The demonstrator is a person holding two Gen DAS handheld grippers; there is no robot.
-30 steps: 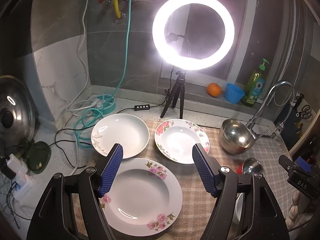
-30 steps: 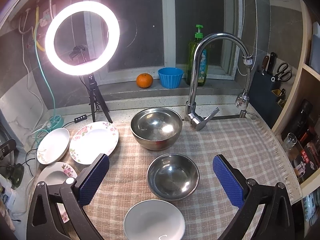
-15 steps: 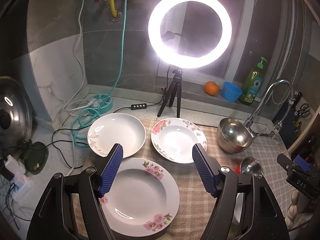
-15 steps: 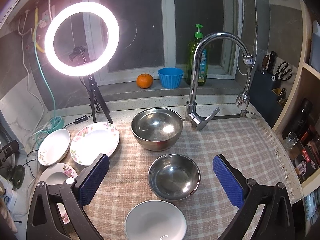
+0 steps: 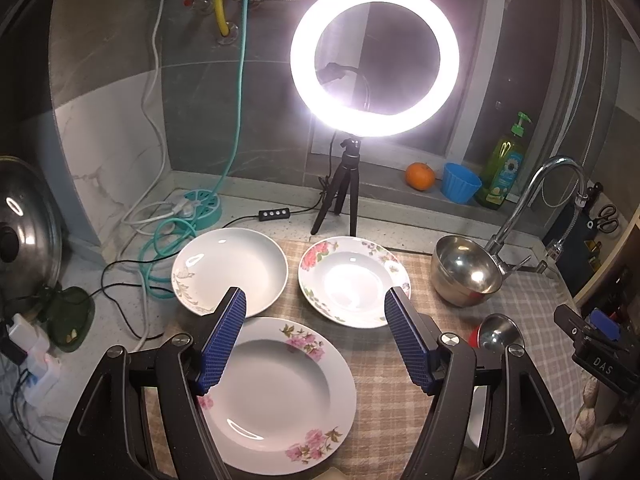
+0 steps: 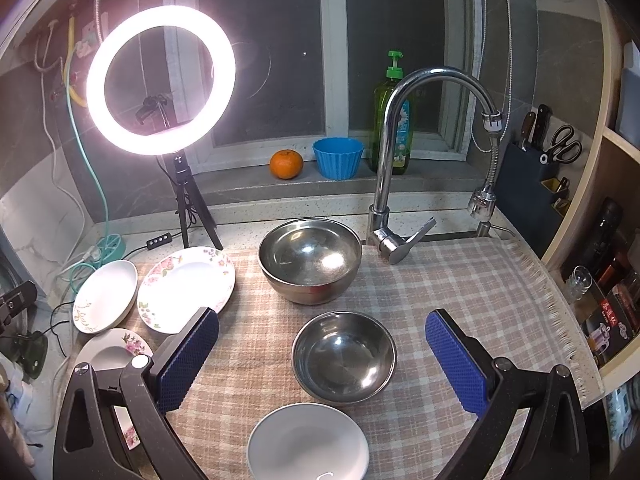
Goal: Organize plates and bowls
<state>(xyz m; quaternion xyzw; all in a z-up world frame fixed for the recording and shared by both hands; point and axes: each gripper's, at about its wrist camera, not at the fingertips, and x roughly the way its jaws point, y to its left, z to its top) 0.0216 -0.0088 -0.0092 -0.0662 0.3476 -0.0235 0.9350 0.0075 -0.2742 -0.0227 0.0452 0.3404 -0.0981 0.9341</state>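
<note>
Nothing stacked or gathered yet, judging by the layout: every dish lying separately on the checked cloth (image 6: 460, 280).

Left gripper (image 5: 316, 336): spread wide, empty, poised above the near floral plate (image 5: 280, 396) at 6 o'clock in the left wrist view. Plain white deep plate (image 5: 230, 266) at 10 o'clock of that one, partly off the cloth's edge; second floral plate (image 5: 354, 280) at 1 o'clock. Three plates close together, rims near but apparently not overlapping.

Right gripper (image 6: 322, 356): likewise wide open, holding nothing, framing the small steel bowl (image 6: 344, 358) at the centre of its view. Large steel bowl (image 6: 310, 260) at 12 o'clock of the small one, just beside the faucet (image 6: 400, 152) base. White bowl (image 6: 308, 444) at 6 o'clock, close to the small steel bowl's rim.

Still to do, by this reading: all of it. Likely plates piled into one stack, bowls nested by size. No grasp begun on either side.

Background only: ring light (image 5: 374, 58), orange (image 6: 286, 164), blue cup (image 6: 338, 158), soap bottle (image 6: 394, 120).
</note>
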